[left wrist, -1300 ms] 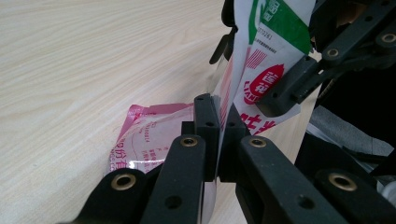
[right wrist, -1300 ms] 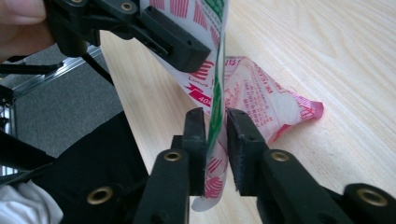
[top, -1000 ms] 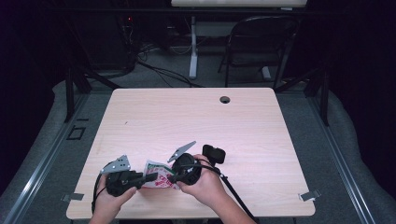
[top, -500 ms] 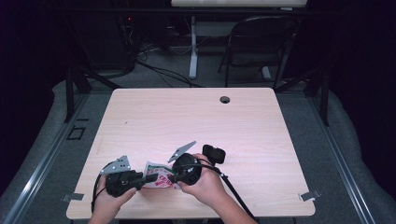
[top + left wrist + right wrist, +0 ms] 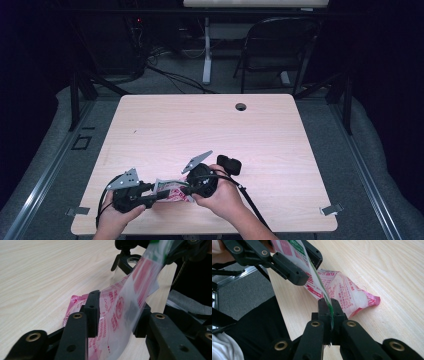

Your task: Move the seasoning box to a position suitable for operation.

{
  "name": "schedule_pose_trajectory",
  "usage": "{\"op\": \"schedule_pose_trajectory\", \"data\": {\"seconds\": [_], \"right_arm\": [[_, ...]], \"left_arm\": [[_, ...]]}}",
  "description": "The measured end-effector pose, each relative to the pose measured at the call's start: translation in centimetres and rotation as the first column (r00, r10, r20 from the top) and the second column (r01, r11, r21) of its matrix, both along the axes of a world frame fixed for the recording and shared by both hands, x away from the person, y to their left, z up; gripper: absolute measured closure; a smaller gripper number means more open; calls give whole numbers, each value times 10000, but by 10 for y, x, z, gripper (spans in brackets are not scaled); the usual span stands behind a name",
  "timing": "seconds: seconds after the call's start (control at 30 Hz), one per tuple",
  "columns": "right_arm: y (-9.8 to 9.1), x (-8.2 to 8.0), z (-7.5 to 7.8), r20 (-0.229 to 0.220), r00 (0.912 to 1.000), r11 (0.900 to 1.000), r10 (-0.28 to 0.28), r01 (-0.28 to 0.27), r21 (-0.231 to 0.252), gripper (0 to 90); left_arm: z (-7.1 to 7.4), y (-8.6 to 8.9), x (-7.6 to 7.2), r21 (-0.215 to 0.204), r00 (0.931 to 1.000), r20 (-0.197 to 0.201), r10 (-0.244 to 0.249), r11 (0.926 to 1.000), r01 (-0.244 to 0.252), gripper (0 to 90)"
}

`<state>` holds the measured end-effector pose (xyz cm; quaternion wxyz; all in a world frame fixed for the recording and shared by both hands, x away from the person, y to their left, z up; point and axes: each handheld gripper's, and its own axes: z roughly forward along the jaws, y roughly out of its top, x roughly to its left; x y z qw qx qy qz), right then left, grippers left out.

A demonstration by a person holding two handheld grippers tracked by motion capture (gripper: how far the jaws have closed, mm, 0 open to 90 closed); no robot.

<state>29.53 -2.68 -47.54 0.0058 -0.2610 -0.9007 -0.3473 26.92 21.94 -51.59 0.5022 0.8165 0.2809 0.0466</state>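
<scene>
Looking along the right gripper (image 5: 329,315), its jaws pinch tight on the green-striped edge of a pink-and-white plastic packet (image 5: 342,291), which the high view blurs. The left gripper (image 5: 116,315) has just been opening; its jaws stand partly apart with the packet between them, near the table's (image 5: 200,125) front edge. Red print is unreadable.

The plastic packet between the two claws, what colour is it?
Clear plastic packet printed pink-red and white, green strip along its top edge; the right gripper view shows it best.
</scene>
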Motion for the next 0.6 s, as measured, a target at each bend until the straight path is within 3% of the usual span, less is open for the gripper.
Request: {"op": "schedule_pose_trajectory", "data": {"seconds": [0.1, 0.23, 0.27, 0.43, 0.6], "right_arm": [[-1, 1, 1, 94, 9997, 9997, 212, -211, -109, 900], [-2, 1, 1, 136, 9995, 9996, 298, -298, -34, 900], [-3, 1, 1, 150, 9994, 9995, 324, -323, -55, 900], [-6, 2, 1, 56, 9996, 9996, 270, -271, 66, 900], [-8, 3, 1, 153, 9992, 9992, 376, -377, 98, 900]], "left_arm": [[-2, 1, -2, 115, 9989, 459, 105, 9999, -111, 599], [-5, 2, -4, 216, 9991, 432, 28, 9998, -37, 574], [-6, 2, -5, 436, 9991, 416, -97, 9990, 79, 584], [-11, 2, -8, 666, 9958, 913, 49, 9977, -110, 553], [-19, 2, -7, 888, 9974, 720, 90, 9959, -154, 515]]}}
